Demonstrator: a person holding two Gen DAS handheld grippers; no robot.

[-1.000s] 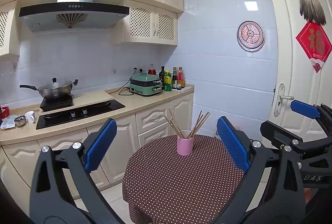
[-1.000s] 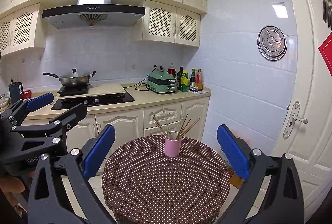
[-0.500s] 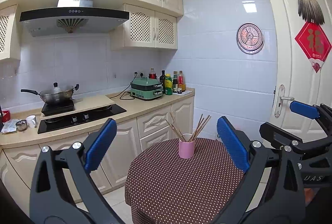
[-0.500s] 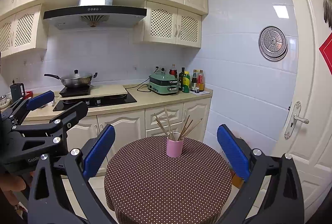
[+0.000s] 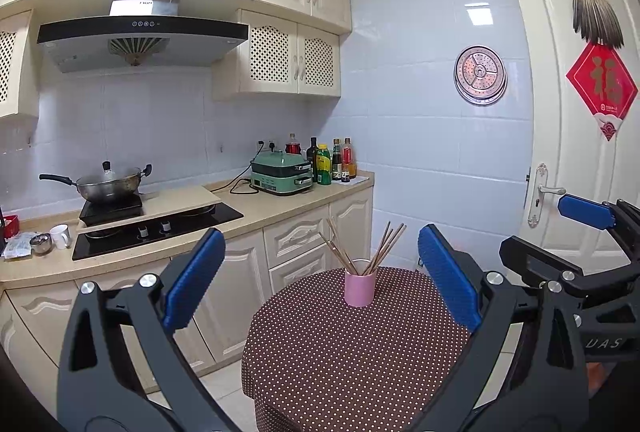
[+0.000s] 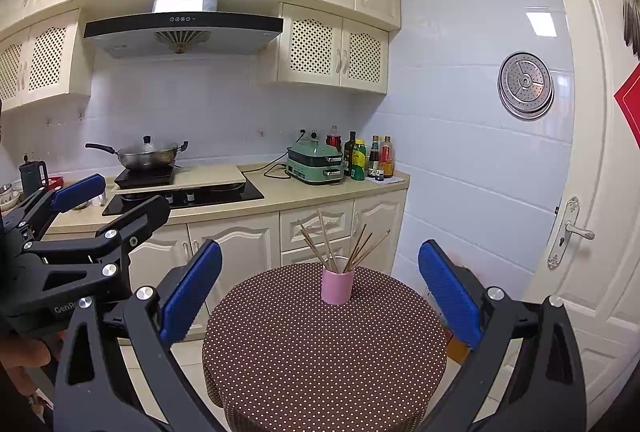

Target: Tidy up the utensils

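Observation:
A pink cup stands upright on a round table with a brown dotted cloth. Several wooden chopsticks fan out of the cup. My left gripper is held well short of the table, open, with nothing between its blue pads. My right gripper is likewise open and empty, a good way back from the cup. Each gripper also shows at the edge of the other's view.
A kitchen counter runs along the left with a black hob, a wok, a green appliance and several bottles. A white door stands at the right. Tiled floor lies between counter and table.
Both views have tilted upward a little, so the table and cup sit lower in the frames. Both grippers stay open and empty.

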